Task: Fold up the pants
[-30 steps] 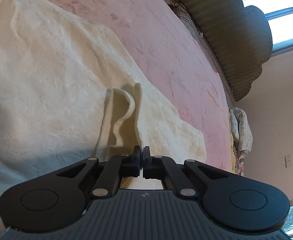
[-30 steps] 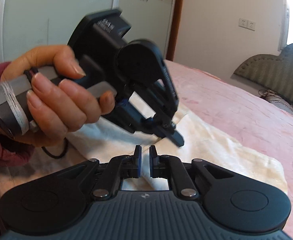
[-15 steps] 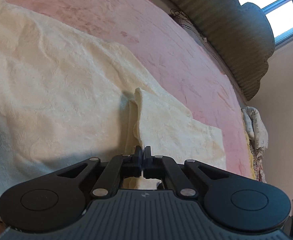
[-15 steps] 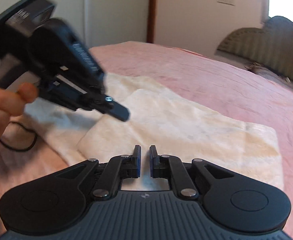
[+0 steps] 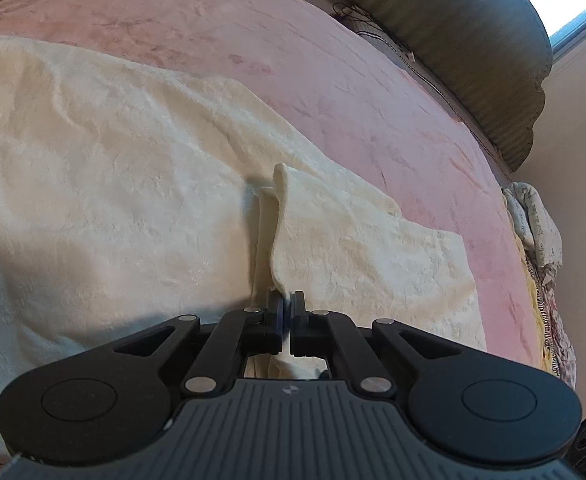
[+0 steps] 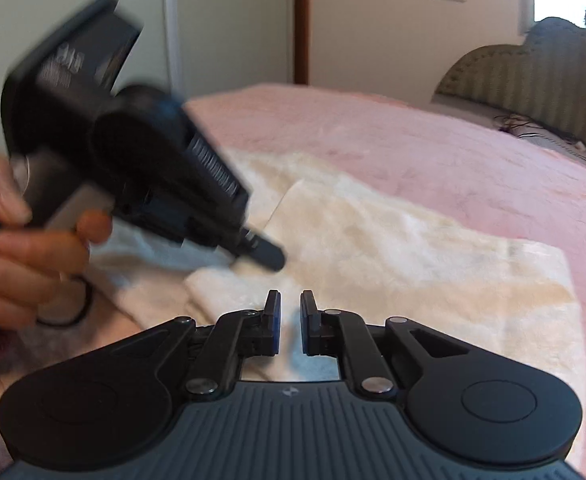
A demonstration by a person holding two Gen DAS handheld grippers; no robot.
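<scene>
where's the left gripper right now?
In the right wrist view the left gripper is at left, held by a hand, tips down at the near edge of the cream fleece pants on the pink bedspread.

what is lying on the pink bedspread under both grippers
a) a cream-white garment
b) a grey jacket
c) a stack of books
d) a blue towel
a: both wrist views show cream-white pants spread on the pink bedspread, and a raised fold of that cloth runs up to the left gripper.
</scene>
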